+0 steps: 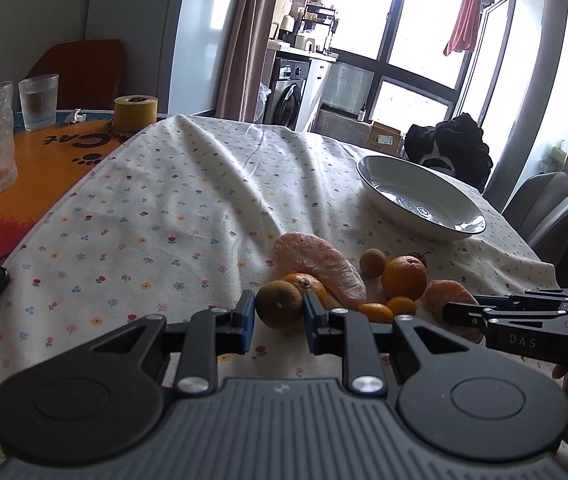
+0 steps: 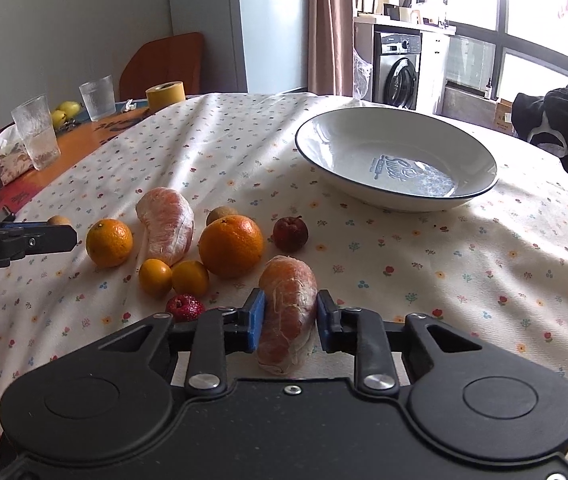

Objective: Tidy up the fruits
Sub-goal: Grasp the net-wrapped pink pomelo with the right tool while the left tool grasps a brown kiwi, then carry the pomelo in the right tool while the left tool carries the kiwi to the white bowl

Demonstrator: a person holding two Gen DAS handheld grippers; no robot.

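Two grippers work the fruit pile. The right gripper (image 2: 287,318) has closed its blue pads on a peeled segment (image 2: 287,312) whose long axis points to 12 o'clock; the empty bowl (image 2: 479,160) lies at 1 o'clock. The left gripper (image 1: 278,314) brackets a brown fruit (image 1: 278,304); contact cannot be confirmed. Count: two peeled segments, two oranges (image 2: 230,245).

peeled citrus segments (image 2: 168,232), oranges (image 2: 230,245) and small fruits lie clustered near an empty bowl (image 2: 395,160).

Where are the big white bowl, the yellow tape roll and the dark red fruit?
white bowl (image 2: 395,142): right wrist view, inner wall.
yellow tape roll (image 1: 136,112): left wrist view, side.
dark red fruit (image 2: 290,233): right wrist view, front.
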